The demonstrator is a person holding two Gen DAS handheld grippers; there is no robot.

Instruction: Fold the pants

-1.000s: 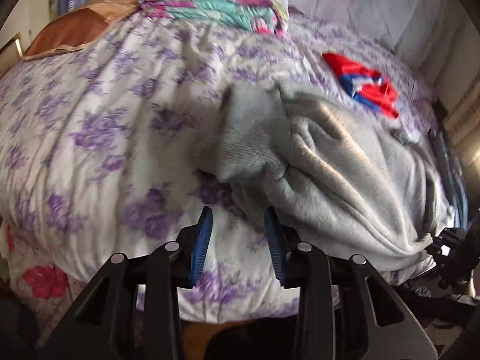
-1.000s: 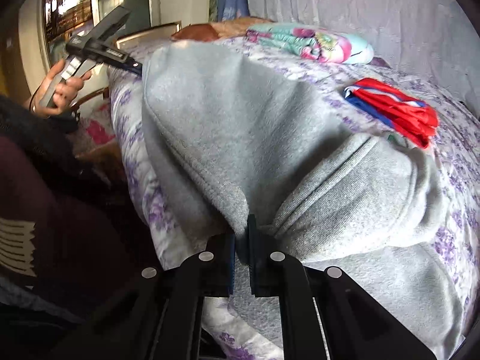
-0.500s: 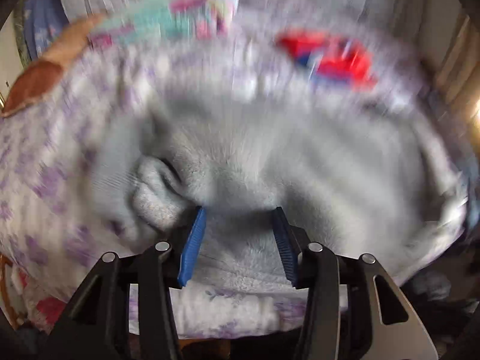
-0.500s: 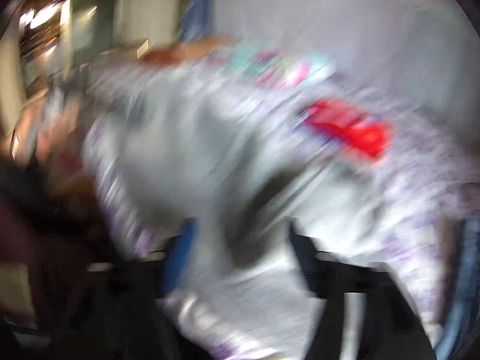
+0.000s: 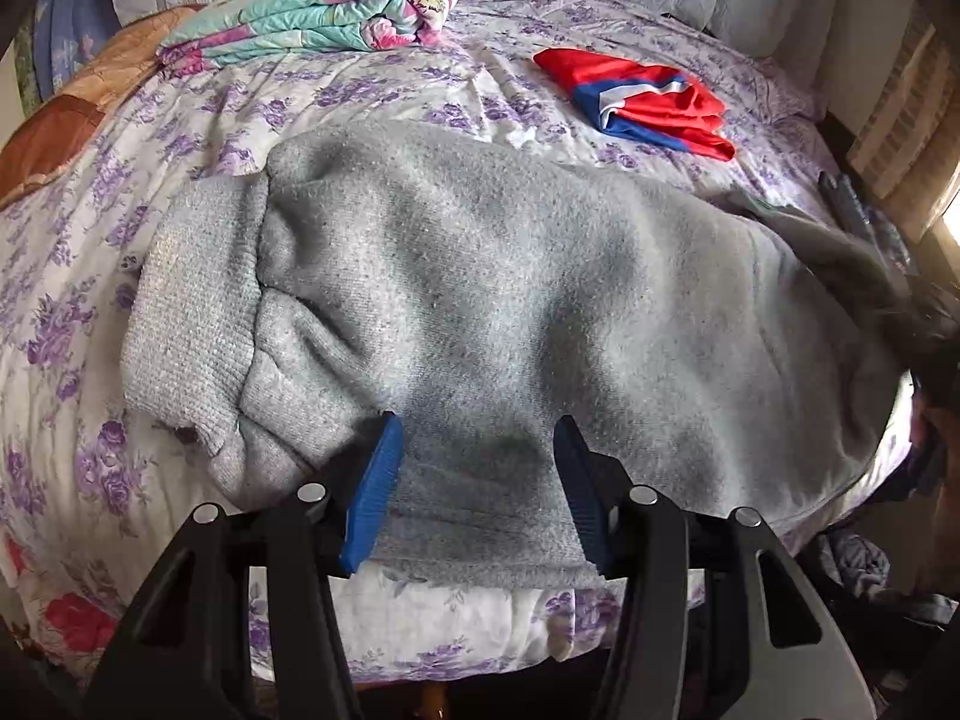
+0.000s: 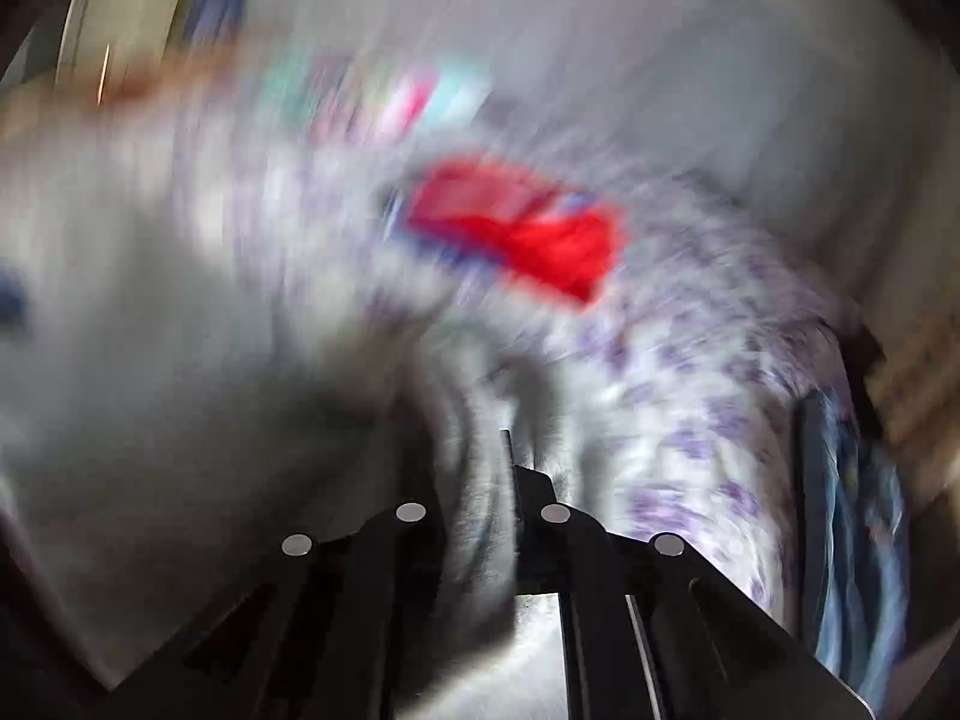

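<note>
Grey sweatpants (image 5: pixel 510 312) lie folded across the near edge of the bed, ribbed cuffs (image 5: pixel 186 312) at the left. My left gripper (image 5: pixel 477 480) is open, its blue pads (image 5: pixel 372 492) straddling the near fold of the pants. The right wrist view is heavily motion-blurred. There my right gripper (image 6: pixel 480 480) appears closed on grey pants fabric (image 6: pixel 240 420), which bunches between the fingers.
The bed has a white sheet with purple flowers (image 5: pixel 90 240). A folded red and blue garment (image 5: pixel 642 96) lies at the back right, also showing in the right view (image 6: pixel 516 228). A folded floral quilt (image 5: pixel 312 18) sits at the back left.
My left gripper moved right, over the pants, and now straddles the fold. My right gripper opened half a second ago, swung right and appears closed on fabric again.
</note>
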